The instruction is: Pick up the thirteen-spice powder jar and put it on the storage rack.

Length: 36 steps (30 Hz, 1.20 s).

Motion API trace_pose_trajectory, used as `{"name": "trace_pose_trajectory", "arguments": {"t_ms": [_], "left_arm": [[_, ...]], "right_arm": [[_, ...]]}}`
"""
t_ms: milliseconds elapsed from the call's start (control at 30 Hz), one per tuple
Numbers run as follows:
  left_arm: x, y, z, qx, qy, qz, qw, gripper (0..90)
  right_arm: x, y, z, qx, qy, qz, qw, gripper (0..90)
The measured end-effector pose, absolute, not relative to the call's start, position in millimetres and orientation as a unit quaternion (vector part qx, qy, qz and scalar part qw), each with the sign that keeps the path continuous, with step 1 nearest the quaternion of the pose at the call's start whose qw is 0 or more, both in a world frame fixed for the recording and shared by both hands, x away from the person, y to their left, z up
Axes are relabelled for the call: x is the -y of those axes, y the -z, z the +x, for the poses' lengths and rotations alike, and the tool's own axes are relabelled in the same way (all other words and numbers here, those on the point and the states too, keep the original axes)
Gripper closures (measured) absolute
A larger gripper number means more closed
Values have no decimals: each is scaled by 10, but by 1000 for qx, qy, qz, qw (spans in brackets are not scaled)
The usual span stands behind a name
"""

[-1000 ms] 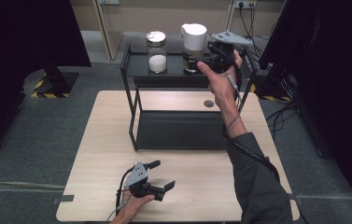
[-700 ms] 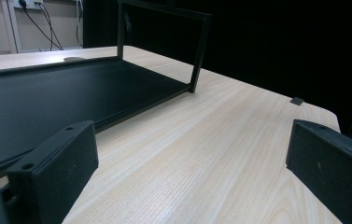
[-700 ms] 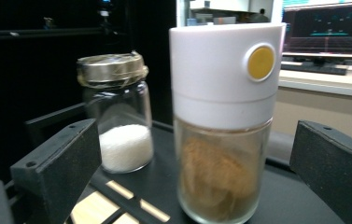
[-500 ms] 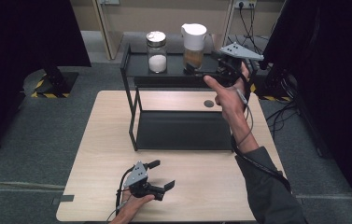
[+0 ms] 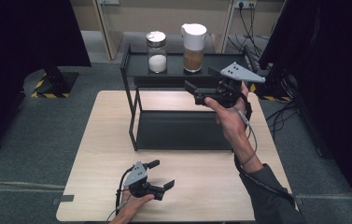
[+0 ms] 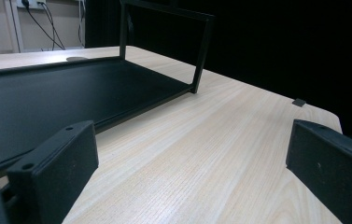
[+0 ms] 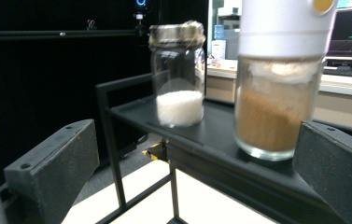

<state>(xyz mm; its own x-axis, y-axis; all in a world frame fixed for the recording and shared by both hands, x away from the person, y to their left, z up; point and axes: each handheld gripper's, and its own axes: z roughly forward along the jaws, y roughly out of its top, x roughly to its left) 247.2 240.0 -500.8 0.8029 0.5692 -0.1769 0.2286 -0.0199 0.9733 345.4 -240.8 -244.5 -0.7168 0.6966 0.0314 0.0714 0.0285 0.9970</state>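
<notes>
since before: right gripper (image 5: 200, 91) has pulled back from the shelf's top tier toward the person and now hangs in front of it; left gripper (image 5: 157, 173) has stayed put on the table.
left gripper: rests at 7 o'clock on the table (image 5: 94, 154), jaws wide, nothing between them; its own view looks along bare wood past the shelf's lower tray (image 6: 47, 93).
white jar (image 5: 156, 52): upright at 11 o'clock on the top tier (image 5: 176, 72), metal lid, white grains low inside.
brown jar (image 5: 193, 42): upright at 12 o'clock, well apart from the white jar, white cap on.
right gripper, key relation: jaws wide and empty; in its view the brown jar (image 7: 276, 98) stands dead ahead, nearer the right-hand jaw, long axis vertical; likely the next grasp, and this hand is far nearer.
room: dark curtains (image 5: 24, 32) on both sides, grey floor.
</notes>
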Motion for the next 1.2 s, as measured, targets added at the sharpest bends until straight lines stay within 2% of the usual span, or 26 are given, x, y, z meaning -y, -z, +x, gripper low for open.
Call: {"name": "trace_pose_trajectory", "arguments": {"t_ms": [1200], "left_arm": [[-2408, 5016, 2452, -289, -140, 696, 643, 16]], "right_arm": [[2654, 3390, 2920, -682, -641, 262, 235, 7]]}}
